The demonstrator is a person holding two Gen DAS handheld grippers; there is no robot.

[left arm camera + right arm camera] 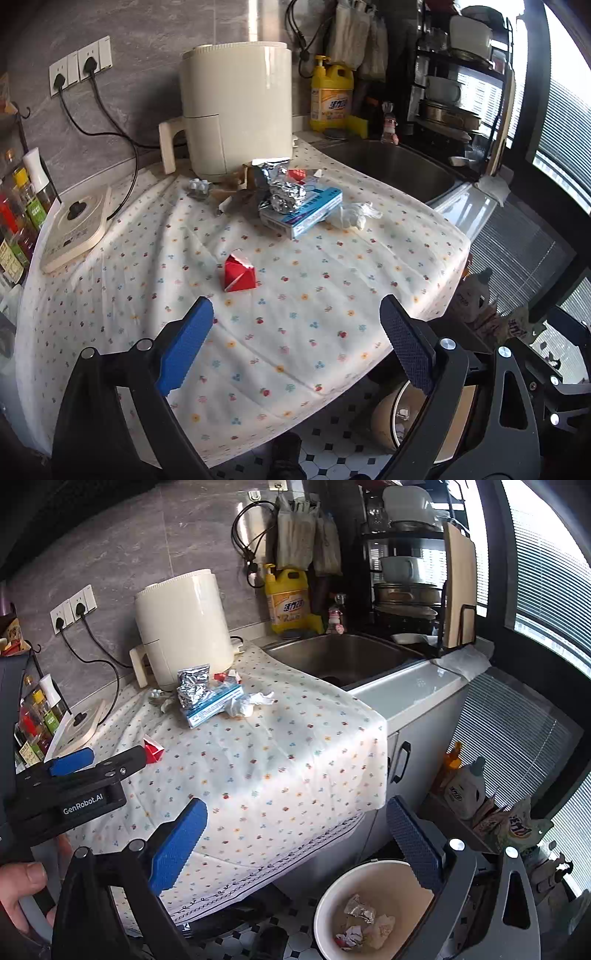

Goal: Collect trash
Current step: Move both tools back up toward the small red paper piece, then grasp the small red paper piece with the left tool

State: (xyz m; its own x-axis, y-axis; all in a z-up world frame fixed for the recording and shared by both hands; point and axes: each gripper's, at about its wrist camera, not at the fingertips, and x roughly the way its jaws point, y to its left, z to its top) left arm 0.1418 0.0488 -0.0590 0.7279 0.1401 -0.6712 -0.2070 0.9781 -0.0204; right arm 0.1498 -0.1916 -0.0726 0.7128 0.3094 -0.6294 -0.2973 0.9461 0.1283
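A folded red paper scrap [238,274] lies on the floral tablecloth [314,295], a short way ahead of my left gripper [297,308], which is open and empty. Farther back lies a pile: crumpled foil [284,188], a blue-and-white box [306,212], a white tissue wad [352,216] and a pill blister [199,186]. My right gripper [295,810] is open and empty, held above a cream trash bin [369,908] on the floor that holds crumpled scraps. The left gripper [110,760] shows in the right wrist view next to the red scrap [154,751].
A cream air fryer [236,110] stands behind the pile. A sink [399,170] and dish rack [461,74] are at the right, a yellow detergent bottle [330,96] behind. An induction plate [74,229] and condiment bottles [22,214] are at the left. Cleaning bottles [465,786] stand on the floor.
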